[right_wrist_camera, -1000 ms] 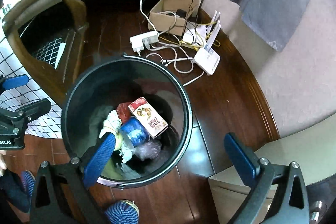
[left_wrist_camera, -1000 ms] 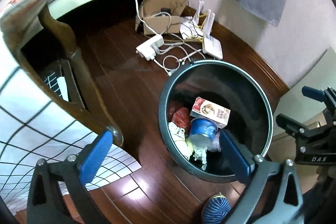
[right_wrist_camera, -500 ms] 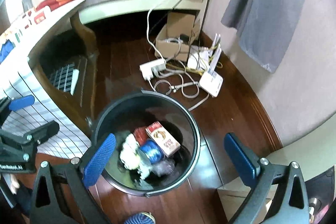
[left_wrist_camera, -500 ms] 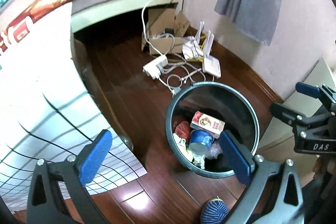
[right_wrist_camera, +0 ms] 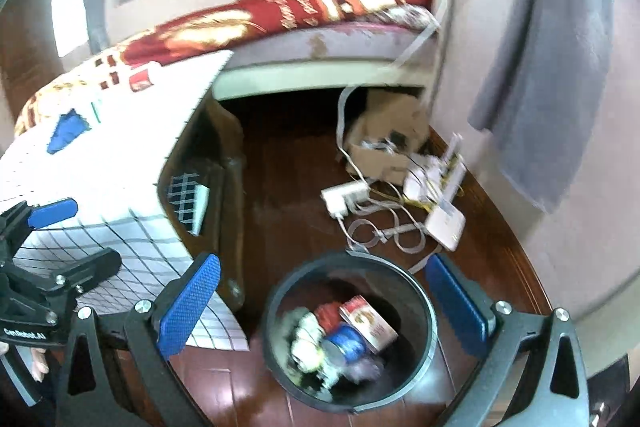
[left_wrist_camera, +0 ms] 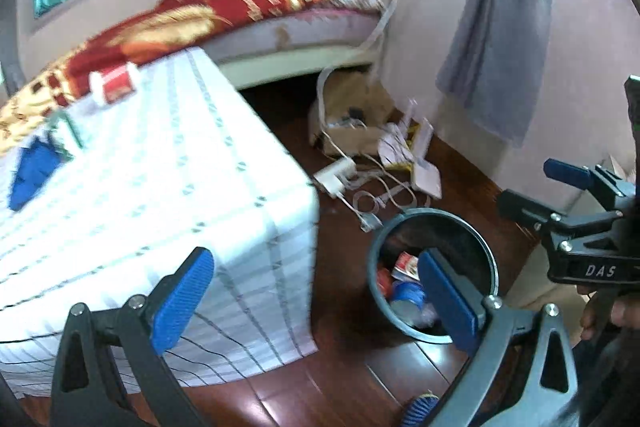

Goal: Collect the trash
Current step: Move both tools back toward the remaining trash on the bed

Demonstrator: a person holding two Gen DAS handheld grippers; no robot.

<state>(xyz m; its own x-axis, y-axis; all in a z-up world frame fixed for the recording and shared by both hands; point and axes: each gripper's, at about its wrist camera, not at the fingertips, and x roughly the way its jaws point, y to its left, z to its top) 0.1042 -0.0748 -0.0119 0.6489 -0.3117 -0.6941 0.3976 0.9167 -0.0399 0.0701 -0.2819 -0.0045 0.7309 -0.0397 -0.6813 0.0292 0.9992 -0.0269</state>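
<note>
Trash (right_wrist_camera: 344, 335) lies in bin (right_wrist_camera: 428, 339); left gripper (left_wrist_camera: 316, 301), right gripper (right_wrist_camera: 326, 307) spread wide, empty.

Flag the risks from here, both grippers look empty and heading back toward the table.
1. Both views are motion-blurred; the red-and-white pack and blue item on the tablecloth are hard to localize, so a grasp could miss.
2. The cloth hangs loose over the table edge; an open left gripper could snag and drag it.
3. Cables and a power strip lie beside the trash bin; risk of grabbing them as trash.
</note>
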